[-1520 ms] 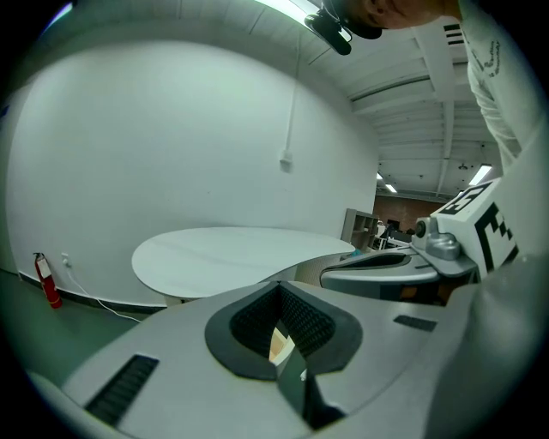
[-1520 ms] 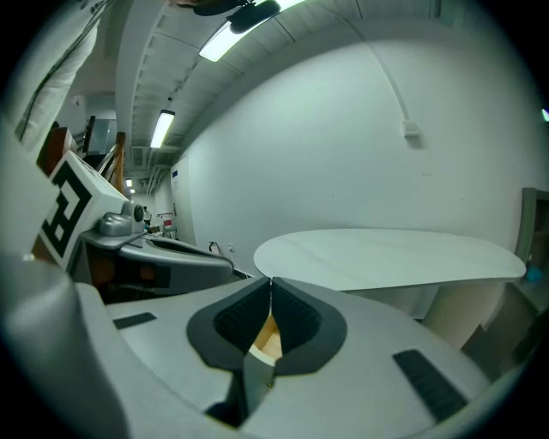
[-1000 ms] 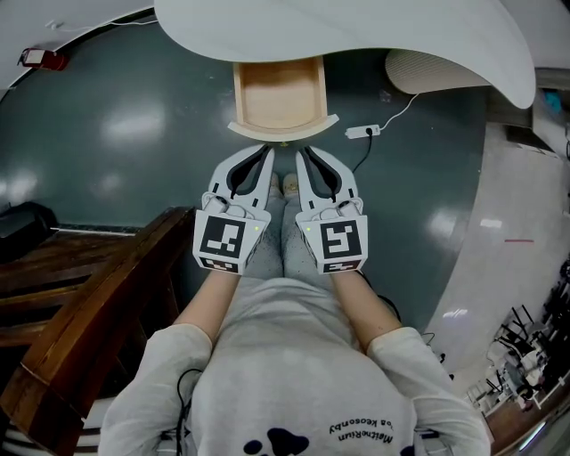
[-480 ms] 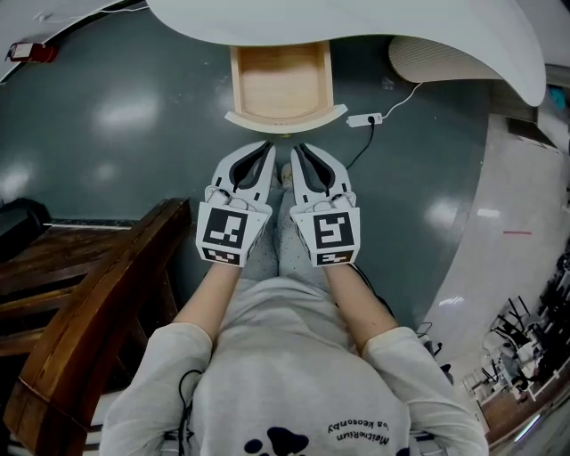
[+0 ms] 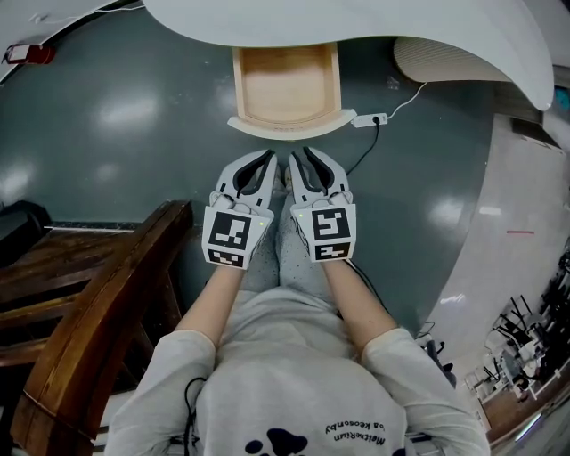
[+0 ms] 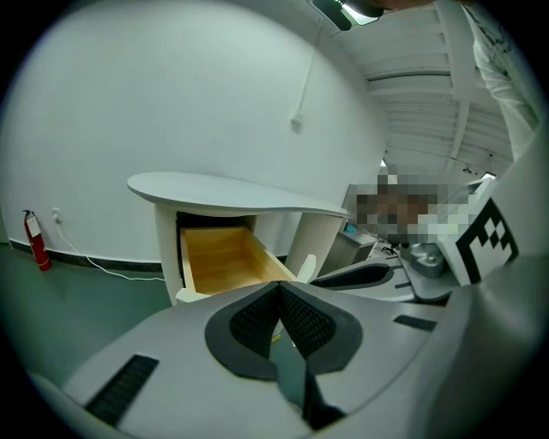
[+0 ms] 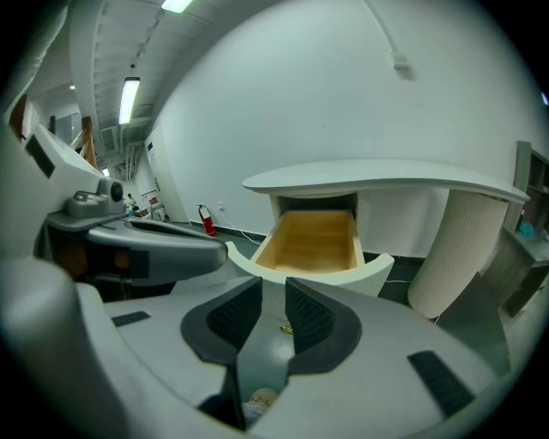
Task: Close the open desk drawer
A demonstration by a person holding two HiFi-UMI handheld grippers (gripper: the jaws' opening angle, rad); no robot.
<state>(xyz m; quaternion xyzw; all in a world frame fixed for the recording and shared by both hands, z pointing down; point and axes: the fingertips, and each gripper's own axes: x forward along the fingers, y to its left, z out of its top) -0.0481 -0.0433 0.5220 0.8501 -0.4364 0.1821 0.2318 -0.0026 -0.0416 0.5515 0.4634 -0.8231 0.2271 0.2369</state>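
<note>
Underfoot, perhaps green floor [image 5: 116, 116]; white desk [image 5: 356, 27].

Drawer [image 5: 285, 85] juts from under desk [image 5: 356, 27]; left claw [image 5: 268, 160], right claw [image 5: 299, 158] side by side before it.

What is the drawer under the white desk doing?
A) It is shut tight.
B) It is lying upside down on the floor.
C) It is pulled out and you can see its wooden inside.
C: the drawer sticks out from under the desk, and its light wooden bottom shows from above.
</note>
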